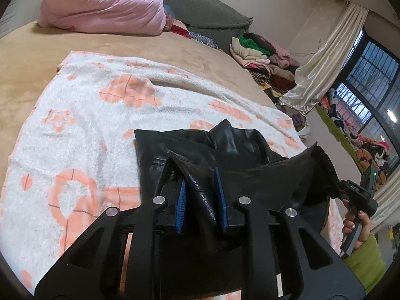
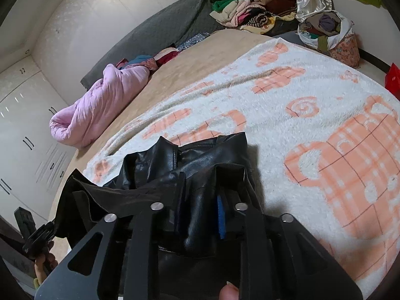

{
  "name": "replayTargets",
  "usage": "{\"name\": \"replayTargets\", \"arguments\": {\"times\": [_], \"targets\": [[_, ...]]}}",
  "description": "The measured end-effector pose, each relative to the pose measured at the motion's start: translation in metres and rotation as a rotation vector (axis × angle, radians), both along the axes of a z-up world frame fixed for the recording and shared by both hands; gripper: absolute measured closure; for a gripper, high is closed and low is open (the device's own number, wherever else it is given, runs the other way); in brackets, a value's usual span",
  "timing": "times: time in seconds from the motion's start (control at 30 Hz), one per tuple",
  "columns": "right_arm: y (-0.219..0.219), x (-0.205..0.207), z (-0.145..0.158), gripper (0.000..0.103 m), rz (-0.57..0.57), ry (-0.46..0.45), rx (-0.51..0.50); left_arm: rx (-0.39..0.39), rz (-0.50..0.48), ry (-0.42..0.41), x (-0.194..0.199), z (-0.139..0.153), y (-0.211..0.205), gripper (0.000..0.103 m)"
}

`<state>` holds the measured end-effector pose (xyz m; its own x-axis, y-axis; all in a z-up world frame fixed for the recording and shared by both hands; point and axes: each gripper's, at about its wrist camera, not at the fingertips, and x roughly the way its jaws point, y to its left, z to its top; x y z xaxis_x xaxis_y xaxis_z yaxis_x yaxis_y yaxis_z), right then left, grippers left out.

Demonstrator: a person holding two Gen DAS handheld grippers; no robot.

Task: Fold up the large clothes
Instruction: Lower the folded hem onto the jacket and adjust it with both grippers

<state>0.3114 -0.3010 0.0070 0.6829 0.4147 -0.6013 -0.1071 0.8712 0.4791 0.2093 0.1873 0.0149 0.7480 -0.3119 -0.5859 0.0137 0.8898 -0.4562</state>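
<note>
**Bed carries a half-folded black jacket**

Fleecy white-and-peach blanket (image 1: 82, 115) covers the bed under the black leather jacket (image 1: 225, 145), a glossy, creased bundle at 6 o'clock. Left tongs (image 1: 200, 200) clasp a leather fold between blue pads. Right tongs (image 2: 202, 215) likewise pinch its edge. Pink quilt (image 1: 100, 5) lies at 11 o'clock.
</note>
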Motion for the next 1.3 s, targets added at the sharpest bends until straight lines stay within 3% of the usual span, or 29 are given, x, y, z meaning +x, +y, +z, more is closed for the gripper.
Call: {"name": "replayTargets", "arguments": {"times": [0.37, 0.43, 0.5, 0.6, 0.7, 0.97, 1.13, 1.3], "targets": [[0.004, 0.008, -0.006, 0.059, 0.005, -0.002, 0.047, 0.014, -0.001, -0.013, 0.000, -0.002, -0.002, 0.079], [0.004, 0.008, -0.006, 0.054, 0.008, -0.004, 0.060, 0.016, 0.000, -0.018, 0.000, -0.002, -0.004, 0.076], [0.004, 0.007, -0.005, 0.041, 0.009, -0.011, 0.069, 0.020, -0.003, -0.022, 0.000, -0.002, -0.005, 0.072], [0.003, 0.005, -0.002, 0.035, 0.007, -0.026, 0.070, 0.039, 0.002, -0.039, -0.003, 0.002, -0.007, 0.064], [0.004, 0.002, 0.001, 0.032, 0.003, -0.041, 0.056, 0.043, 0.001, -0.063, -0.007, 0.009, -0.008, 0.062], [0.009, -0.015, 0.012, 0.020, -0.012, -0.119, -0.065, 0.073, -0.003, -0.106, -0.014, 0.021, -0.015, 0.054], [0.010, -0.019, 0.014, 0.018, -0.008, -0.145, -0.122, 0.104, 0.024, -0.154, -0.020, 0.028, -0.010, 0.035], [0.017, -0.011, 0.010, 0.018, -0.023, -0.130, -0.267, 0.144, 0.037, -0.072, -0.003, 0.008, -0.006, 0.033]]}}
